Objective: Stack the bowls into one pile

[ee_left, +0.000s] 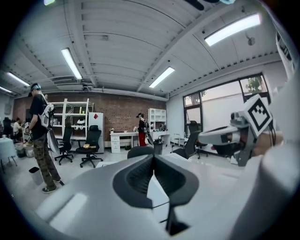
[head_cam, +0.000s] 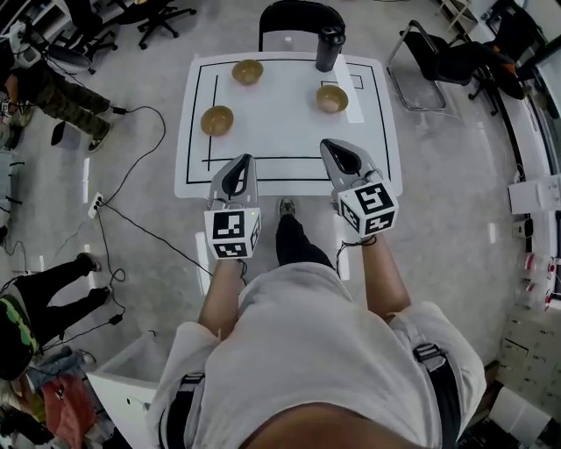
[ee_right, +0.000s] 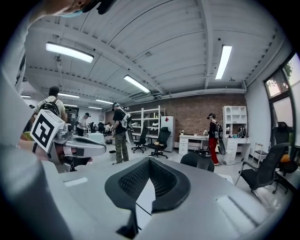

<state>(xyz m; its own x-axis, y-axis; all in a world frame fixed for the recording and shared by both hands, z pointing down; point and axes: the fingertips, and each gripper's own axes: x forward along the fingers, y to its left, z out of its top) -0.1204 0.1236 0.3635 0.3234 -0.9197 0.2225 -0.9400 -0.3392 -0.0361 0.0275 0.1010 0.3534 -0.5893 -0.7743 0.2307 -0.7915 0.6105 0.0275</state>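
Three tan bowls stand apart on the white table (head_cam: 280, 140) in the head view: one at the far left (head_cam: 247, 71), one at the left middle (head_cam: 217, 120), one at the right (head_cam: 332, 98). My left gripper (head_cam: 244, 160) hovers over the table's near edge, below the left-middle bowl, jaws together and empty. My right gripper (head_cam: 326, 145) is beside it, below the right bowl, also shut on nothing. Both gripper views look level across the room, so no bowl shows in them. The left gripper's (ee_left: 153, 157) and right gripper's (ee_right: 149, 159) dark pads meet at the tips.
A black tumbler (head_cam: 330, 47) stands at the table's far edge near the right bowl. A black chair (head_cam: 298, 17) sits behind the table and another (head_cam: 438, 61) to its right. Cables (head_cam: 131, 193) run over the floor on the left, where people stand.
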